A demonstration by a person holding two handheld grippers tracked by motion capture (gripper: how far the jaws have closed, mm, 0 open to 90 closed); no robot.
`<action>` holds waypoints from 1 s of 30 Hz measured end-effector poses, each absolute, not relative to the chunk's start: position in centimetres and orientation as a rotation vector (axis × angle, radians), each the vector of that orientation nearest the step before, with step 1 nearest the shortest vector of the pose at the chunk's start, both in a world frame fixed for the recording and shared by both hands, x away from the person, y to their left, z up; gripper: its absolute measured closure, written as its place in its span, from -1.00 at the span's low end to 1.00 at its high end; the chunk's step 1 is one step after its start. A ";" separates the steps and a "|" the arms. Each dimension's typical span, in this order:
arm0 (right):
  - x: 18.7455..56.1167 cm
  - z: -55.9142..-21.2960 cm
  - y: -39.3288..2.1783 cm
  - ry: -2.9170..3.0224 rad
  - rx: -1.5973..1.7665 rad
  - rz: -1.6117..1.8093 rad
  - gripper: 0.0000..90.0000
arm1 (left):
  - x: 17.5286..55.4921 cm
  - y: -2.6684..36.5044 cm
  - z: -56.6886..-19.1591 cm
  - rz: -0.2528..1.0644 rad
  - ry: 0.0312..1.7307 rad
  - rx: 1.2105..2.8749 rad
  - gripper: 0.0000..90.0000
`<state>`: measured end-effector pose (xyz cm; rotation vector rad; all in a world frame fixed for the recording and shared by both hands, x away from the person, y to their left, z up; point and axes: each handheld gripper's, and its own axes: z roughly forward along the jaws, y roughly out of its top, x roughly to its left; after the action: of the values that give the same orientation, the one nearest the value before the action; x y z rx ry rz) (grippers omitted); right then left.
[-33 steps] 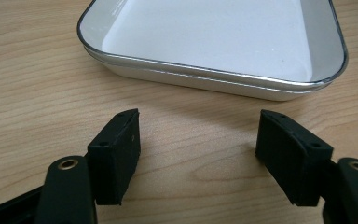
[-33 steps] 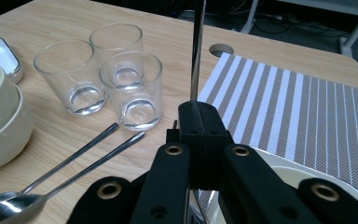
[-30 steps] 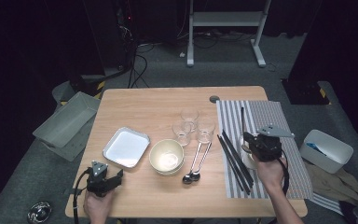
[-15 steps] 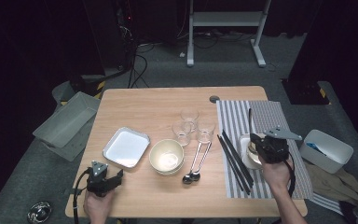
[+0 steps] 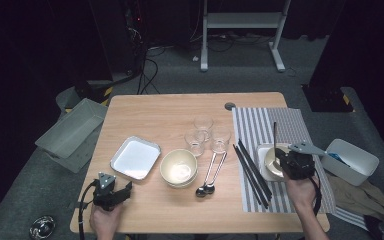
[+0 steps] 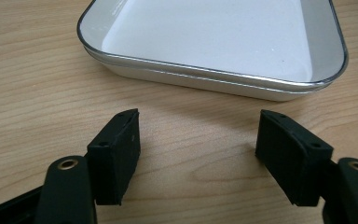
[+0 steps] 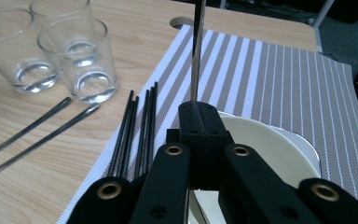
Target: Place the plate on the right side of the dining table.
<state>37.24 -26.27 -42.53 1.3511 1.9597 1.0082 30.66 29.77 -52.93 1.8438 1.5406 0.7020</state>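
Nearest the person, two hands each hold one black two-jaw gripper at the front of a pale wood-grain table (image 5: 150, 107). The left gripper (image 5: 114, 191) rests low at the front left corner, its jaws spread wide with only bare tabletop between them, just short of a single rounded-square metal tray (image 6: 214, 42) with a matt white inside. The right gripper (image 7: 200, 126) is clenched on one thin dark metal utensil handle (image 7: 196, 51), which stands nearly upright and slightly tilted over a cream bowl (image 7: 261, 140). That bowl sits on a white square dish on a grey-and-white striped woven placemat (image 5: 280, 130) at the table's right.

Left of it on the mat lie several black chopsticks (image 5: 252, 172) side by side; the exact count is hard to tell. Mid-table sit one round cream bowl (image 5: 179, 167), two metal spoons (image 5: 209, 175) lying parallel, and, farther back, three clear glass tumblers (image 5: 203, 134) clustered together.
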 end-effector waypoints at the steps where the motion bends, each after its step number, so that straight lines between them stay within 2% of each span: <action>1: 37.2 -42.7 -26.4 1.960 1.351 1.005 1.00 | 30.7 29.8 -52.9 0.702 1.541 1.844 -0.31; 30: 37.2 -44.9 -26.7 1.984 1.368 0.982 1.00 | 30.7 29.8 -52.9 0.702 1.541 1.844 -0.31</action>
<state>37.23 -26.70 -44.89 1.3679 1.9842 0.9824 30.66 29.77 -52.93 1.8441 1.5407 0.7024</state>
